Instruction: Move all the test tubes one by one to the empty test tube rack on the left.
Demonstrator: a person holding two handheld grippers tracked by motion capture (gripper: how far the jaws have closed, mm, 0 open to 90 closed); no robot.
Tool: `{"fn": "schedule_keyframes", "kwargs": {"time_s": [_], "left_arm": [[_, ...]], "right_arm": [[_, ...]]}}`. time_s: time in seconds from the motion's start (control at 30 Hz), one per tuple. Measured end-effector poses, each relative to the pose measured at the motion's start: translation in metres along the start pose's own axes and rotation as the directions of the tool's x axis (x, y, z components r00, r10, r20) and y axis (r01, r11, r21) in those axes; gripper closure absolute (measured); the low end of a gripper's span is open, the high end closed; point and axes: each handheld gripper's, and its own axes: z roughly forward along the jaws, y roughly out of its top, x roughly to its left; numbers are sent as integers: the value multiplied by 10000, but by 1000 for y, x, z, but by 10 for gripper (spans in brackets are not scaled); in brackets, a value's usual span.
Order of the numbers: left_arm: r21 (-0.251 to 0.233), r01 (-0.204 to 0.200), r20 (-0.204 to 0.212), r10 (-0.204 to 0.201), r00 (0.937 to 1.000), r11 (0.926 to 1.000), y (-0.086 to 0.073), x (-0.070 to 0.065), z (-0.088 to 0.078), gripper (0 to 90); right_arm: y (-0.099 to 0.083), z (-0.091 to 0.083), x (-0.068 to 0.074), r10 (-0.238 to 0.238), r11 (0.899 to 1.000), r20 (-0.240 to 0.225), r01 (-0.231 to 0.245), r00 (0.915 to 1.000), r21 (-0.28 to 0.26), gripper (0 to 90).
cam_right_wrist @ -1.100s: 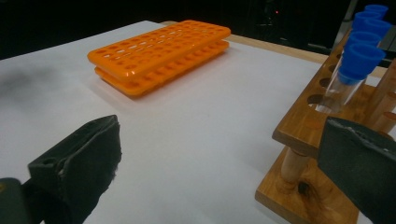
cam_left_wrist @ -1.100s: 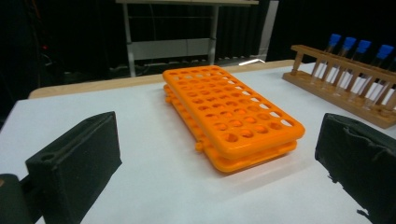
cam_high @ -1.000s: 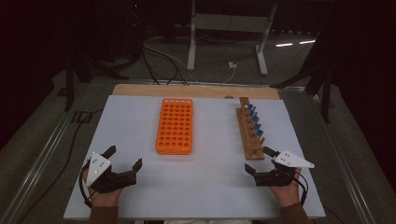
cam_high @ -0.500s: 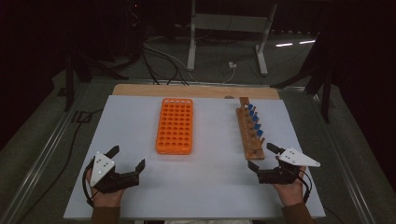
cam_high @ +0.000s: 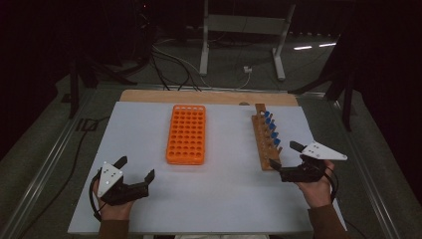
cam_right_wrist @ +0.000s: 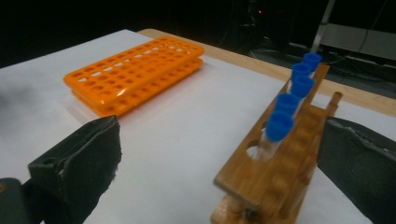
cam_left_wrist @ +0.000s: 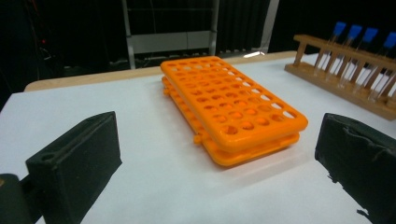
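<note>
An orange tube rack (cam_high: 187, 133) with empty holes lies flat mid-table, also seen in the left gripper view (cam_left_wrist: 231, 109) and the right gripper view (cam_right_wrist: 135, 72). A wooden rack (cam_high: 264, 144) to its right holds several blue-capped tubes (cam_high: 271, 129); the tubes (cam_right_wrist: 292, 95) stand close in the right gripper view. My left gripper (cam_high: 134, 169) is open near the front left, empty, pointing at the orange rack. Open and empty, my right gripper (cam_high: 286, 155) hovers at the near end of the wooden rack (cam_right_wrist: 275, 172), jaws either side of it.
The white table top (cam_high: 224, 199) is bordered by a wooden strip (cam_high: 209, 96) at the far edge. Beyond it are a dark floor, cables and a metal stand (cam_high: 241, 40).
The right gripper has shifted right and slightly forward, closer to the wooden rack's near end. The left gripper has drifted a little toward the front edge. Both stay open.
</note>
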Motion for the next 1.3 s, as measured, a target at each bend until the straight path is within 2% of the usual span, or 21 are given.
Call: {"fn": "schedule_keyframes", "kwargs": {"time_s": [0.1,0.23,0.33,0.37,0.43,0.57,0.67,0.83,0.87,0.9,0.93,1.1,1.3], "left_arm": [[77,-167,-29,167,9999,9998,0,-2,2,12],[120,-227,3,227,9997,9997,-1,-3,3,12],[104,-200,6,200,9998,9997,-1,-4,4,12],[130,-211,28,211,9998,9997,-1,-4,4,12],[148,-231,25,230,9997,9996,-1,-4,5,12],[234,-326,79,325,9994,9992,-2,-5,6,12],[258,-362,92,359,9993,9990,-2,-6,7,12],[335,-446,178,440,9989,9984,-2,-7,9,12],[331,-465,190,458,9988,9984,-2,-7,9,12],[319,-471,188,465,9987,9984,-2,-8,9,12],[312,-462,190,457,9988,9984,-2,-8,9,12],[313,-434,177,429,9989,9986,-2,-7,9,12],[351,-431,179,425,9989,9985,-2,-8,9,12]], "right_arm": [[6,3,-5,-8,9998,101,6,9999,210,2],[14,11,-14,328,9965,-42,-323,9995,765,2],[18,19,-20,207,9909,167,-227,9996,1326,20],[18,19,-20,207,9909,167,-227,9996,1326,20],[18,28,-25,112,9836,298,-163,9995,1796,54],[16,39,-31,199,9755,363,-273,9991,2183,180],[15,43,-32,126,9735,592,-258,9982,2271,302],[13,48,-31,13,9682,500,-138,9987,2499,524],[13,48,-31,13,9682,500,-138,9987,2499,524],[12,49,-30,-80,9664,434,-34,9990,2571,586],[12,49,-30,-80,9664,434,-34,9990,2571,586],[10,54,-31,-105,9649,485,-26,9988,2625,700],[8,59,-29,-259,9589,635,68,9976,2838,749]]}}
